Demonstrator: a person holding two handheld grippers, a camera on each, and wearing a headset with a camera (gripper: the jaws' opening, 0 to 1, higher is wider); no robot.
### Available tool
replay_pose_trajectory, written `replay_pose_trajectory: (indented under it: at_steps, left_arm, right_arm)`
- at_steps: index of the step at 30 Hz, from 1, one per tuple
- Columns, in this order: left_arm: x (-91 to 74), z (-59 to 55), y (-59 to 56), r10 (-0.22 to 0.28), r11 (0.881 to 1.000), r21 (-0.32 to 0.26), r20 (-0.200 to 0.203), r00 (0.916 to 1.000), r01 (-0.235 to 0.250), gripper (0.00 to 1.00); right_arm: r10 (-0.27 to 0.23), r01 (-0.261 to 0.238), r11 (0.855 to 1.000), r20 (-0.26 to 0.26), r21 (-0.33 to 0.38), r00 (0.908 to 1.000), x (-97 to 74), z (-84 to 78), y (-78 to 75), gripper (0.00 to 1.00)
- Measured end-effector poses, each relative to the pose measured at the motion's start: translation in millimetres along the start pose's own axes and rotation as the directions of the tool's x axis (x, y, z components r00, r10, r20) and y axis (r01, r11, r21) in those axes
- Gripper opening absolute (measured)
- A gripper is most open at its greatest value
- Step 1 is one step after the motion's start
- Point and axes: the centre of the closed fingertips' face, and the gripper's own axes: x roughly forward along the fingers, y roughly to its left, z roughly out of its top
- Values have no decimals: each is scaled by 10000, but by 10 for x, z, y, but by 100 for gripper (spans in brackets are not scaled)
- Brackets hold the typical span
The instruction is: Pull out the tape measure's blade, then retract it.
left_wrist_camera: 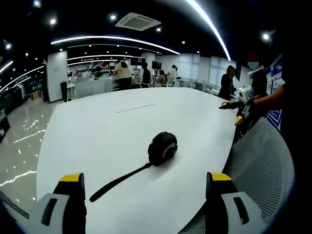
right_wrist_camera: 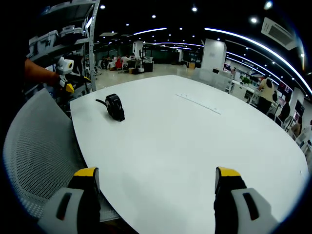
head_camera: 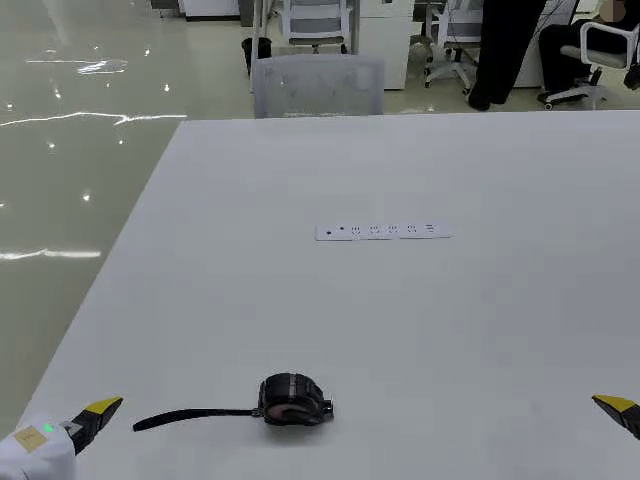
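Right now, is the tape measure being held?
No, the tape measure lies alone on the table, with nothing gripping it.

The black tape measure (head_camera: 293,399) lies near the white table's (head_camera: 400,320) front edge, its black strap (head_camera: 190,417) trailing left.

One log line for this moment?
left gripper: open, clear | right gripper: open, clear | tape measure: lying on table, untouched | step: not started

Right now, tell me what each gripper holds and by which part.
Nothing is held. The left gripper and the right gripper are both open and empty. The tape measure lies on the table, apart from both.
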Motion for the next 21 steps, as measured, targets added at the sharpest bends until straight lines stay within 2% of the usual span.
replay_pose_trajectory:
  at_steps: [6,11,15,17,21]
  left_arm:
    - [29,15,-11,-92,9997,245,-106,9999,95,98]
    - [86,26,-86,-459,9985,298,-198,9987,465,98]
    - [141,54,-93,-580,9977,333,-283,9979,589,98]
    - [179,48,-85,-583,9969,504,-482,9971,607,99]
    - [278,137,-131,-1056,9884,1034,-556,9928,1110,100]
  right_arm:
    - [246,-245,9997,110,-43,9996,25,36,53,100]
    - [233,-231,9996,85,-159,9997,57,107,25,100]
    - [284,-283,9996,68,-57,9996,85,165,32,100]
    - [334,-332,9993,79,-142,9994,93,198,53,100]
    - [259,-257,9995,65,-194,9996,143,254,11,100]
